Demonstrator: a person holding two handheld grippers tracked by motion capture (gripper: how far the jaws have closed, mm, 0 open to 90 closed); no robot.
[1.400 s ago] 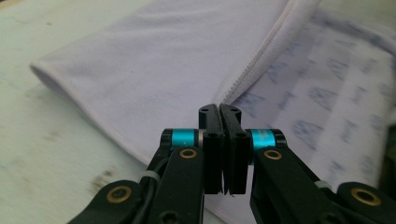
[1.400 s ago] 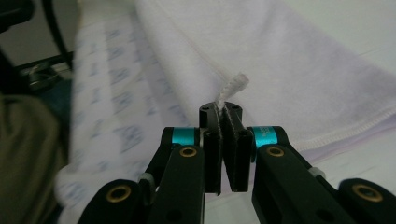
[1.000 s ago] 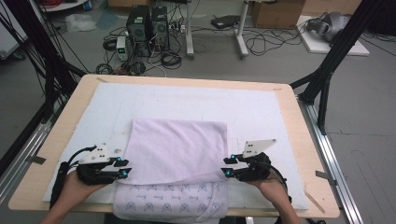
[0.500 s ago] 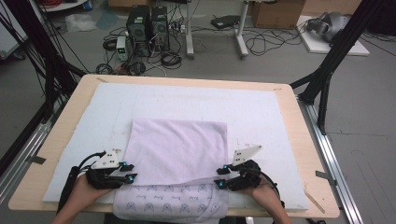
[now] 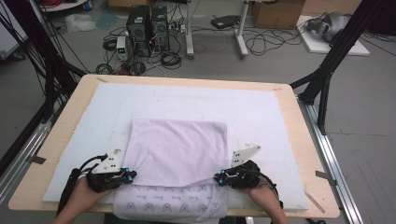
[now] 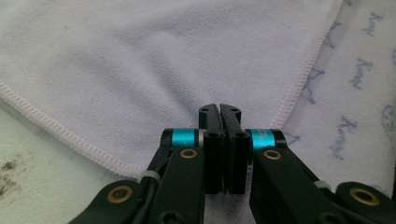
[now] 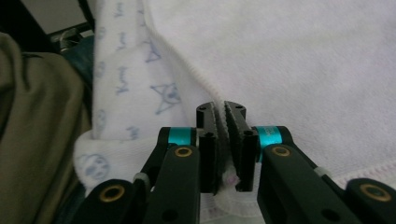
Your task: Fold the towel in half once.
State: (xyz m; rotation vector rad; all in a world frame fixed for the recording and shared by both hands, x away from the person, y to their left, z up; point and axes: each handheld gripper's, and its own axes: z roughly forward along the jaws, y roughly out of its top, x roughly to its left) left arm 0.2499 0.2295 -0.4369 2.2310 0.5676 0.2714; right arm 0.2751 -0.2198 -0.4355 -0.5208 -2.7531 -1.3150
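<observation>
On the white foam mat (image 5: 261,112) covering the wooden table (image 5: 299,121): a pale lilac towel (image 5: 180,149), folded over, plain side up, printed underside with blue cartoon figures showing along the near edge and hanging over the table front. At the towel's near left corner, the left gripper (image 5: 125,175), held in the person's left hand (image 5: 84,196); at the near right corner, the right gripper (image 5: 223,178), held in the right hand (image 5: 259,191). Both well apart, one at each side of the towel.

Left gripper view: black jaws of the left gripper (image 6: 219,112) pressed together, tips over the plain fold just beside its stitched hem; whether cloth is pinched between them cannot be told. Printed layer to the right, mat to the lower left.

Right gripper view: right gripper (image 7: 220,108) nearly closed, clamped on the towel (image 7: 289,70), a bit of cloth visible between the jaws low down. Printed layer to the left, olive fabric beyond it.
</observation>
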